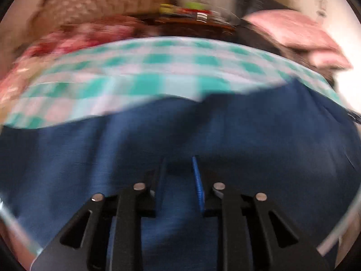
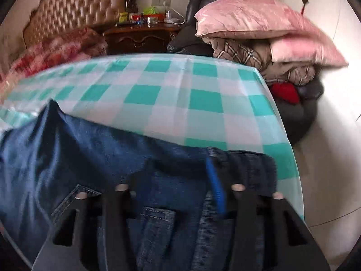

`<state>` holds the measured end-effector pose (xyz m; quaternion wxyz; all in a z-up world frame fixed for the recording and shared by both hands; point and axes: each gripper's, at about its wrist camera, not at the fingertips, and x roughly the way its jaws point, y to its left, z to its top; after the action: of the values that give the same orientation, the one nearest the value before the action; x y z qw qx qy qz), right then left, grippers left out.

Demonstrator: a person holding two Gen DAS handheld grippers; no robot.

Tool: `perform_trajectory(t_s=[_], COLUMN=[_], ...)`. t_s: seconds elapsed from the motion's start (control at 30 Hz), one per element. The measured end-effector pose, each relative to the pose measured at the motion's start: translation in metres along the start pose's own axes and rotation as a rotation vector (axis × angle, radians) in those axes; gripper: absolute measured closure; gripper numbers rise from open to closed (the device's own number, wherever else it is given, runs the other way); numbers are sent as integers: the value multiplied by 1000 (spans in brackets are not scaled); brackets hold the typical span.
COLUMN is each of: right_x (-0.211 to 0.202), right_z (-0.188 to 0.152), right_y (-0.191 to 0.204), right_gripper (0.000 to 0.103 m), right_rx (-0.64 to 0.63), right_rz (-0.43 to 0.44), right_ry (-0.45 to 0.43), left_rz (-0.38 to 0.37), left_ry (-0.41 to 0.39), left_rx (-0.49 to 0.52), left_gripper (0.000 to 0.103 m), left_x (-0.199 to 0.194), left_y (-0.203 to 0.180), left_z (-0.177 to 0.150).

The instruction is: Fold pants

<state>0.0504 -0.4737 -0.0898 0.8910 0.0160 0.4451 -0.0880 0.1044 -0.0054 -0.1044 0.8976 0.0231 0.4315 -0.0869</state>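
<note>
Blue denim pants (image 2: 90, 149) lie on a table with a green and white checked cloth (image 2: 180, 94). In the right wrist view the waistband with belt loops (image 2: 246, 164) is at the right, near the table's right edge. My right gripper (image 2: 174, 169) is open, its fingers low over the waist part, with denim between them. In the blurred left wrist view the pants (image 1: 112, 153) fill the lower half. My left gripper (image 1: 179, 164) is open just above the denim, holding nothing.
Behind the table stand a tufted headboard (image 2: 79, 6), a red patterned blanket (image 2: 56, 47), a dark wooden nightstand (image 2: 140, 36) with small items, and a chair piled with pink pillows (image 2: 248, 18) and bedding. The table's right edge (image 2: 291, 158) drops to a pale floor.
</note>
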Motion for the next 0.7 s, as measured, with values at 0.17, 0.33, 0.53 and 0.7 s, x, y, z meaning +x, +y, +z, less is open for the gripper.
perform_trajectory(t_s=[0.17, 0.33, 0.53, 0.7], right_x=[-32, -82, -62, -90], right_z=[-4, -45, -101, -110], right_y=[-18, -52, -73, -90], right_gripper=[41, 17, 19, 19], right_rx=[105, 212, 129, 223], right_rz=[21, -116, -324, -383], right_ry=[-51, -121, 34, -8], left_rz=[-47, -160, -211, -128], left_ry=[-110, -166, -147, -55], left_rx=[-29, -24, 110, 79], left_gripper=[41, 20, 19, 69], left_x=[-44, -79, -76, -65], left_y=[-10, -58, -124, -112], left_z=[6, -29, -57, -61])
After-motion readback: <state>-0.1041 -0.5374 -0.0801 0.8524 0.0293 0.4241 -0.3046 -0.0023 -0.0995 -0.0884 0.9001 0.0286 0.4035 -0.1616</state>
